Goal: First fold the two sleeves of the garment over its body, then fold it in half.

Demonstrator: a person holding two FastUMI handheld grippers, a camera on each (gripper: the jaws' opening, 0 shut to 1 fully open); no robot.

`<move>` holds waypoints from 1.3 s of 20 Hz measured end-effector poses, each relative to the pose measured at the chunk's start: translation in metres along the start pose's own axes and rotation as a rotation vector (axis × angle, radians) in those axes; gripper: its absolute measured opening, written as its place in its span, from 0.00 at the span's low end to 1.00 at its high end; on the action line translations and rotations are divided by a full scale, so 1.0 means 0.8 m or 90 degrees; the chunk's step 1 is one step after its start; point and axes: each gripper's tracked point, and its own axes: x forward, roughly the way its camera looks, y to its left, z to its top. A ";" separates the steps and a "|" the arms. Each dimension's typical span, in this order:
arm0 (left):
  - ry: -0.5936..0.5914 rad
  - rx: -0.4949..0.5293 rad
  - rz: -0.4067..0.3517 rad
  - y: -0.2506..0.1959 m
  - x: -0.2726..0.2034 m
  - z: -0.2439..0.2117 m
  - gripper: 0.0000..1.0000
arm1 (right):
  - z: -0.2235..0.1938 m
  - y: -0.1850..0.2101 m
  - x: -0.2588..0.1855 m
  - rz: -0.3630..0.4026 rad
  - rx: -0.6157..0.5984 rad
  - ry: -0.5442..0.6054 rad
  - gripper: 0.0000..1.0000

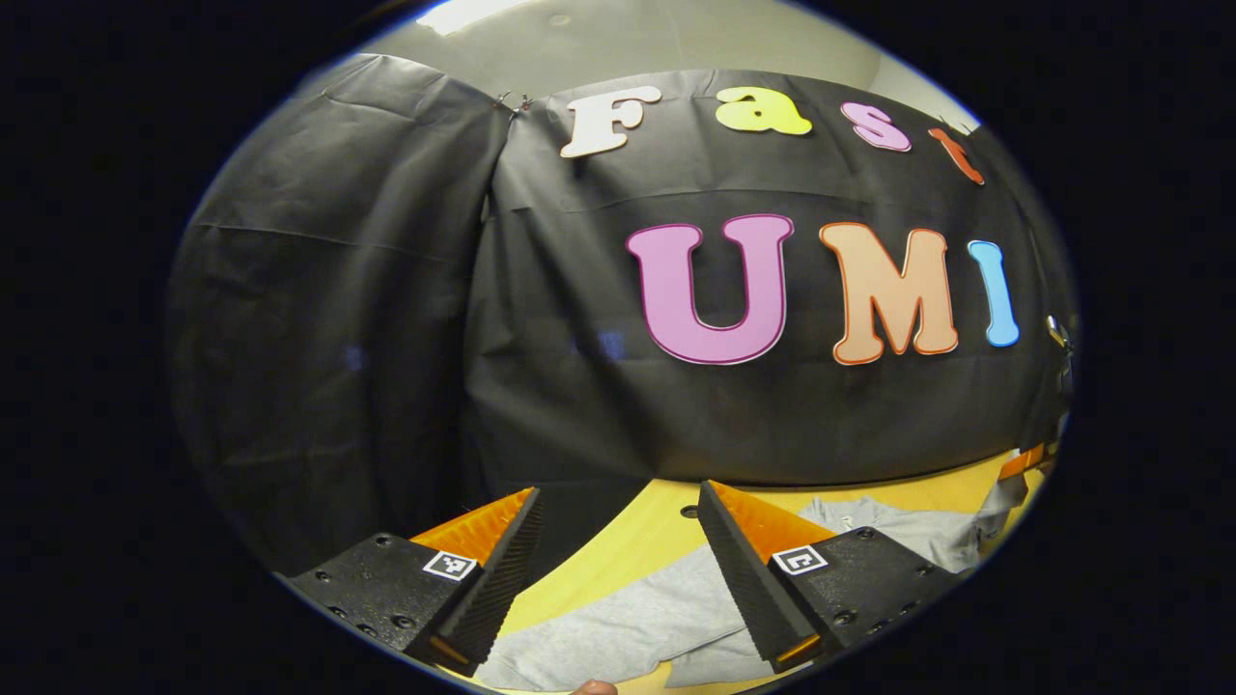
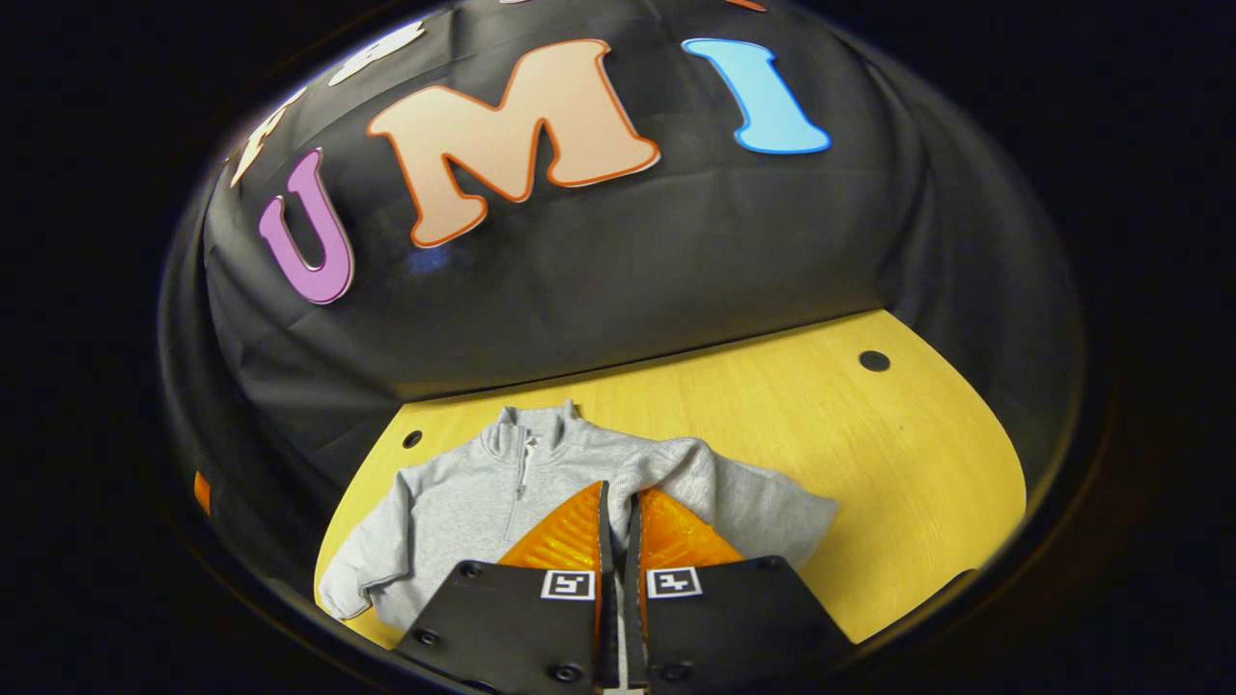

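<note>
Now grey garment [image 2: 463, 502] flat on table [image 2: 869, 463], left tongs [image 1: 618, 502] apart, right tongs [image 2: 618, 497] clamped on sleeve [image 2: 695, 468]

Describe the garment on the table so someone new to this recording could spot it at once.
On the yellow wooden table before the black cloth wall lies a light grey sweatshirt, collar toward the wall. It has a stand-up collar with a short zip at the neck, and it is the one soft, pale thing on the bright tabletop.

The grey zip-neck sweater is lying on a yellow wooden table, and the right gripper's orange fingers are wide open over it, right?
Not quite. In the right gripper view the right gripper has its orange fingers closed nearly together, not wide open. The grey zip-neck sweater does lie on the yellow wooden table.
</note>
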 end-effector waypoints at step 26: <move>0.056 0.033 0.163 0.201 -0.056 -0.052 1.00 | -0.178 0.326 0.138 0.166 -0.126 0.156 0.05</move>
